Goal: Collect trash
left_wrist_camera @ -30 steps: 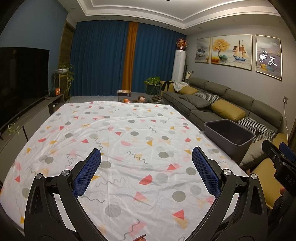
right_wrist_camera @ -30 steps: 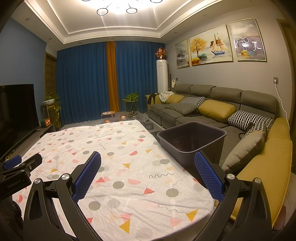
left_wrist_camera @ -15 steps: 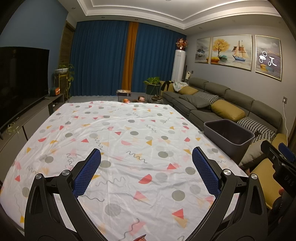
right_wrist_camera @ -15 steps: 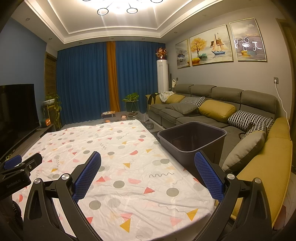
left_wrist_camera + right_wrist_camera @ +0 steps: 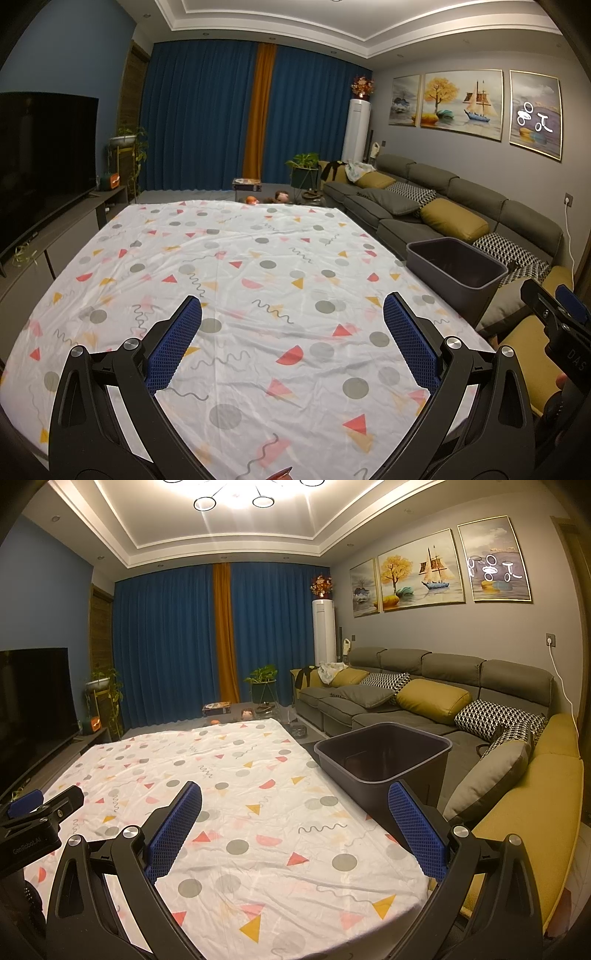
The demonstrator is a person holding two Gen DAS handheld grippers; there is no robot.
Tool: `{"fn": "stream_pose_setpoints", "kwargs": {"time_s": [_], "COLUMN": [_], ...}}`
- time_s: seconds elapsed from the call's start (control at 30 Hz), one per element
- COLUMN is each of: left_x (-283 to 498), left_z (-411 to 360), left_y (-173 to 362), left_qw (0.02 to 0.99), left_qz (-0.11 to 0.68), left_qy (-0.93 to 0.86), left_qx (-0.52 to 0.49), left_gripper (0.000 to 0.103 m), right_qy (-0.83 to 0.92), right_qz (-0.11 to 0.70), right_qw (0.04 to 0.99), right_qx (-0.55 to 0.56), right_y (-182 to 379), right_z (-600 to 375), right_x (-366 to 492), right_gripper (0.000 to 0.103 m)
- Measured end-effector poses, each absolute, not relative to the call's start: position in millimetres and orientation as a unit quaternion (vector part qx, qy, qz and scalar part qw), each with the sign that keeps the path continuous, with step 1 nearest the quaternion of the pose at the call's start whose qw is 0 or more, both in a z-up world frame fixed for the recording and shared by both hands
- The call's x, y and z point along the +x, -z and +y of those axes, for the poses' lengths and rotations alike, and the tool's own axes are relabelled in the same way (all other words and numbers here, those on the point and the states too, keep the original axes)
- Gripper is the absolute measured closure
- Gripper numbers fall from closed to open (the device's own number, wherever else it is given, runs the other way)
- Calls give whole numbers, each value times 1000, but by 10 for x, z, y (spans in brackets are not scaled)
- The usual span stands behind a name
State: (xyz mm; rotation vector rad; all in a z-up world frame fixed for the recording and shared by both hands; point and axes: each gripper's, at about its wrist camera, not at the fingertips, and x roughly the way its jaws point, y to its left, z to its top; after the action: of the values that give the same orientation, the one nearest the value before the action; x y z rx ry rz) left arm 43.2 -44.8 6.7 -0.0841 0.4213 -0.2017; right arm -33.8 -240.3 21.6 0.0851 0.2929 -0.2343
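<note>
Visible inventory: one bin (image 5: 384,760), one patterned sheet (image 5: 240,280), one sofa (image 5: 424,686), one TV (image 5: 40,162), three wall paintings (image 5: 417,579). Two grippers are present, left gripper (image 5: 291,345) and right gripper (image 5: 295,827), each with two blue pads (image 5: 173,830). Potted plants count two (image 5: 303,162), and yellow cushions count two (image 5: 432,699).

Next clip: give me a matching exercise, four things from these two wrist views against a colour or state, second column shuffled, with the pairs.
Things:
1. bin
2. tablecloth
3. left gripper
4. centre curtain strip

Colour or state:
A. orange
B. open, holding nothing
C. dark grey, standing at the table's right edge beside the sofa
D. white with triangles, dots and squiggles

Pairs: 1-C, 2-D, 3-B, 4-A
</note>
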Motion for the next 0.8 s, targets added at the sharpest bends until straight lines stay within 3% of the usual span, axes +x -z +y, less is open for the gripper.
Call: {"fn": "stream_pose_setpoints", "kwargs": {"time_s": [0.8], "left_x": [421], "left_z": [-442], "left_y": [-60], "left_qw": [972], "left_qz": [208], "left_qy": [100], "left_qx": [-43], "left_gripper": [6], "right_qy": [116], "right_qz": [146], "right_qw": [981], "right_qx": [43], "right_y": [-218], "right_z": [-2394], "right_x": [-343], "right_gripper": [6]}}
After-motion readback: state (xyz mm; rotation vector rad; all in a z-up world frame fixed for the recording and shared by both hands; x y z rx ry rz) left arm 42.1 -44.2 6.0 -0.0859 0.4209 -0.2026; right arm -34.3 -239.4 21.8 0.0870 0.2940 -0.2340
